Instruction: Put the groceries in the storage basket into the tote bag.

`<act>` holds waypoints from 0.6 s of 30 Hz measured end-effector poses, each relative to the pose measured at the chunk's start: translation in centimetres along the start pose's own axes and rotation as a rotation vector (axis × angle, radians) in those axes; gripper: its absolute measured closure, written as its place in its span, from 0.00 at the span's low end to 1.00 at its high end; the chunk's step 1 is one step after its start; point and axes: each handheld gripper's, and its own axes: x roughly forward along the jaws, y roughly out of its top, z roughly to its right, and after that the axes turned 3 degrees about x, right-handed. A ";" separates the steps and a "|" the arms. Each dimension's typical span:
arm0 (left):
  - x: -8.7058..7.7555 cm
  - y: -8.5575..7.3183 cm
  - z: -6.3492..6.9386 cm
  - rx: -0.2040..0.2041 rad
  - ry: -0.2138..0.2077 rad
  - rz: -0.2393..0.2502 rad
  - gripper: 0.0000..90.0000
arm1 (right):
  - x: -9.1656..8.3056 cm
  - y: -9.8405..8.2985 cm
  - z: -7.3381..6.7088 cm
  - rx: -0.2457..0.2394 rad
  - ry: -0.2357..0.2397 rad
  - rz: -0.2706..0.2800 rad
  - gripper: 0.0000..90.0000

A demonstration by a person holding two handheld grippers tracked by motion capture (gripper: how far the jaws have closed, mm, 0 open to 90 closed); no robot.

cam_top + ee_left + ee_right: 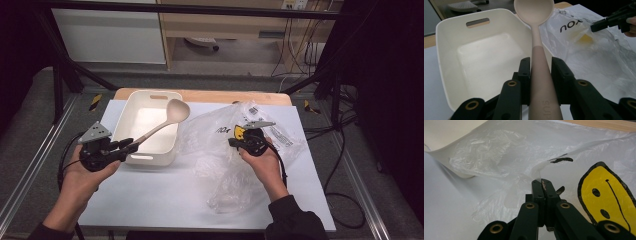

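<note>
My left gripper [131,145] [540,65] is shut on the handle of a beige ladle [165,122] [536,30]. The ladle's bowl hangs above the right rim of a white plastic tub [134,119] [446,62]. To the right lies a crumpled clear plastic bag [220,165] [599,62] [499,157] printed with black letters and a yellow face [606,195]. My right gripper [233,141] [542,182] is shut on a fold of that bag and lifts it slightly off the table.
The white table [150,200] has a wooden strip along its far edge. The tub is empty inside. Metal frame rails run down both sides of the table, and cables trail on the floor at right.
</note>
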 end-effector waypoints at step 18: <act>-0.3 -1.2 2.0 0.028 -0.069 0.000 0.78 | -0.1 0.1 0.2 0.011 0.001 0.003 1.00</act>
